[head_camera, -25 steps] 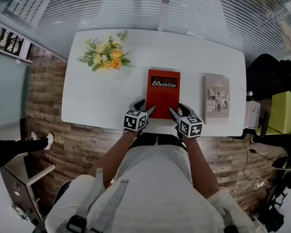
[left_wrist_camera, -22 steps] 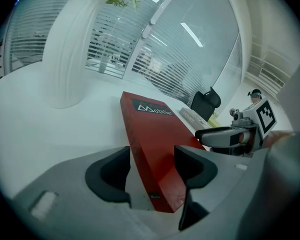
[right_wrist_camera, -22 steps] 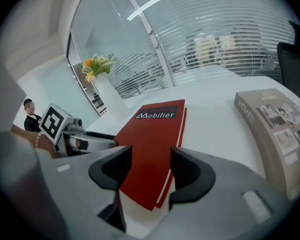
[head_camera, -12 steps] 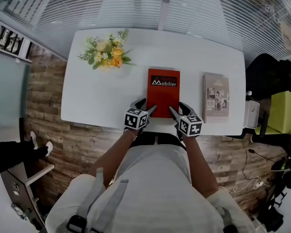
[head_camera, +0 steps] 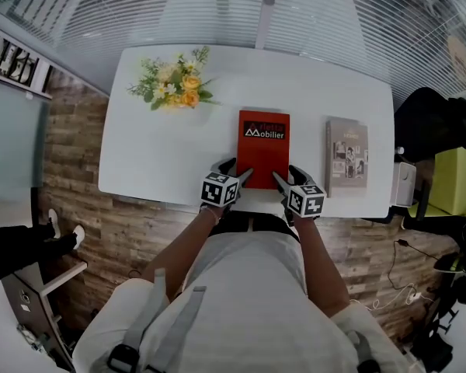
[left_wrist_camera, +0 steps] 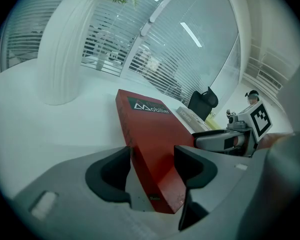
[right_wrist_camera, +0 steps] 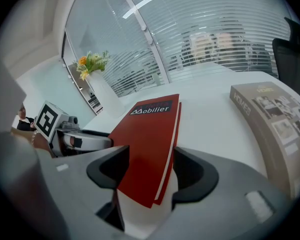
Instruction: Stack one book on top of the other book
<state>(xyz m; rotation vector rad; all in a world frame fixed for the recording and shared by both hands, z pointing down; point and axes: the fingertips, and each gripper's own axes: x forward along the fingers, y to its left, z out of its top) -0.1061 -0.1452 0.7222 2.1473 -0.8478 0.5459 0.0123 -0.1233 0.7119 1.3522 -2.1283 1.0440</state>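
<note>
Head view: your red book (head_camera: 262, 150) points lengthwise away, title far; left gripper (head_camera: 243, 178) and right gripper (head_camera: 279, 180) straddle its near corners, jaws apart, the right's just widening.

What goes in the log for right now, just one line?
left gripper: open around red book corner | right gripper: jaws just opening, same book between | grey book: unstacked

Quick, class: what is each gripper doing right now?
Left gripper: open, corner of the red book between its jaws.
Right gripper: open, jaws just widened, red book between them, not gripped.
</note>
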